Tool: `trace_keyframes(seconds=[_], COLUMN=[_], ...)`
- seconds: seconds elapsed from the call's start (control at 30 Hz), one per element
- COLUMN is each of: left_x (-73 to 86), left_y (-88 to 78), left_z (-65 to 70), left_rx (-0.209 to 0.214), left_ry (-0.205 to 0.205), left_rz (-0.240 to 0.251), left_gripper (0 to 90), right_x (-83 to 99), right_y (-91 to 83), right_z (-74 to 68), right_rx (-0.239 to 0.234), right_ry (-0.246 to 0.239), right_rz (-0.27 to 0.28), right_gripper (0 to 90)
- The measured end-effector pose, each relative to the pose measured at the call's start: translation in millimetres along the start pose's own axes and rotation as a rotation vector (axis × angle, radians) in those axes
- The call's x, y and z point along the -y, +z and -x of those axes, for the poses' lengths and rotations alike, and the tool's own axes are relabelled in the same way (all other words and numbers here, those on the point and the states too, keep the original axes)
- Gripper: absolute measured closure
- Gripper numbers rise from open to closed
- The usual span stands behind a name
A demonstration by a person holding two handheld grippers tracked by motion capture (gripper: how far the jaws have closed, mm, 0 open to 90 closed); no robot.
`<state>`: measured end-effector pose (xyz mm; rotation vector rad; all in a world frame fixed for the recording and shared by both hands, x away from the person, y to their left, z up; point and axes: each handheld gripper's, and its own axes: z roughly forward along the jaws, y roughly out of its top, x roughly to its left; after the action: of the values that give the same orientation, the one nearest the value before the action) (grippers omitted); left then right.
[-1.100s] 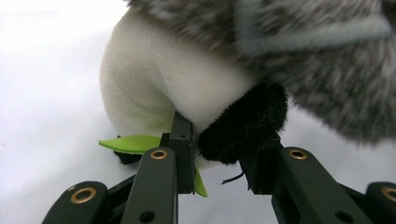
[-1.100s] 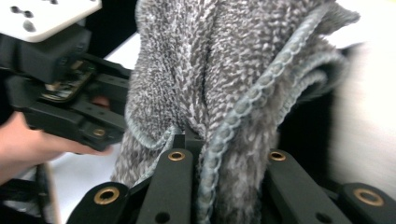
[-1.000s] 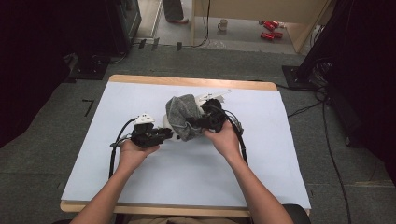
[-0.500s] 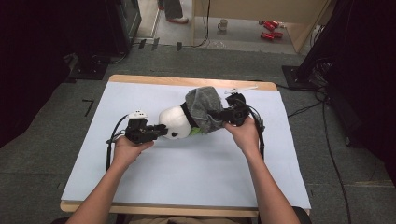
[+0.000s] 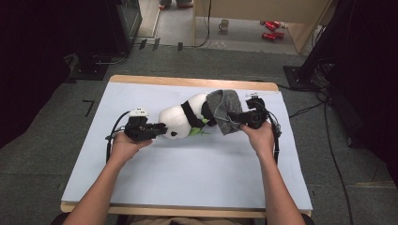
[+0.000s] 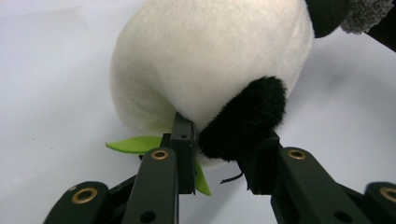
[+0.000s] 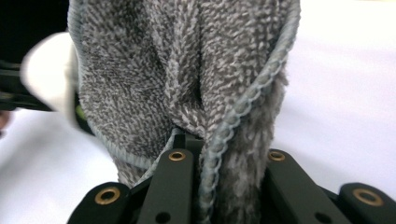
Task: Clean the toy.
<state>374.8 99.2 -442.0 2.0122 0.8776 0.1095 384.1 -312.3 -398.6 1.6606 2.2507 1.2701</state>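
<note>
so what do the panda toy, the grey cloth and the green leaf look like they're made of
Panda toy: soft plush, short matte white pile with a fluffier black ear.
Grey cloth: looks like terry towelling, with looped grey-white pile and a stitched corded hem.
Green leaf: thin, flat and matte, probably felt or foam; hard to tell which.

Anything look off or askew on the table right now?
Nothing damaged or spilled. The panda lies on its side, not upright, with the grey towel bunched over one end. The left gripper clamps its black ear; the right gripper pinches the towel. A green felt leaf sticks out underneath.
</note>
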Motion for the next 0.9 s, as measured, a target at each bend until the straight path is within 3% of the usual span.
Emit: trace_keyframes(seconds=[0.07,0.2,0.3,0.47,0.63,0.9], left_x=[1.0,2.4,4.0,6.3,10.4,13.2], left_y=[-2.9,-6.9,-7.7,-8.6,-10.3,-10.4], left_z=[-4.3,-7.6,-8.3,-5.7,-6.4,-6.9], left_rx=[0.003,0.007,0.017,0.03,0.031,0.032], left_ry=[-0.001,0.011,0.018,0.021,0.022,0.001], left_rz=[-0.001,-0.005,-0.01,-0.009,-0.013,-0.007], left_gripper=[70.5,70.7,70.7,70.7,70.7,70.6], right_x=[0.7,-3.6,-11.4,-25.2,-32.8,-46.2], right_y=[-5.4,-22.5,-36.1,-47.8,-33.0,13.7], right_z=[6.9,12.4,4.2,-14.3,-22.2,-22.1], right_rx=[0.002,-0.081,-0.111,-0.231,-0.319,-0.352], right_ry=[0.024,0.072,0.047,-0.002,-0.022,-0.017], right_rz=[0.013,0.088,0.133,0.206,0.216,0.121], right_gripper=[81.3,81.3,81.3,81.3,81.3,81.2])
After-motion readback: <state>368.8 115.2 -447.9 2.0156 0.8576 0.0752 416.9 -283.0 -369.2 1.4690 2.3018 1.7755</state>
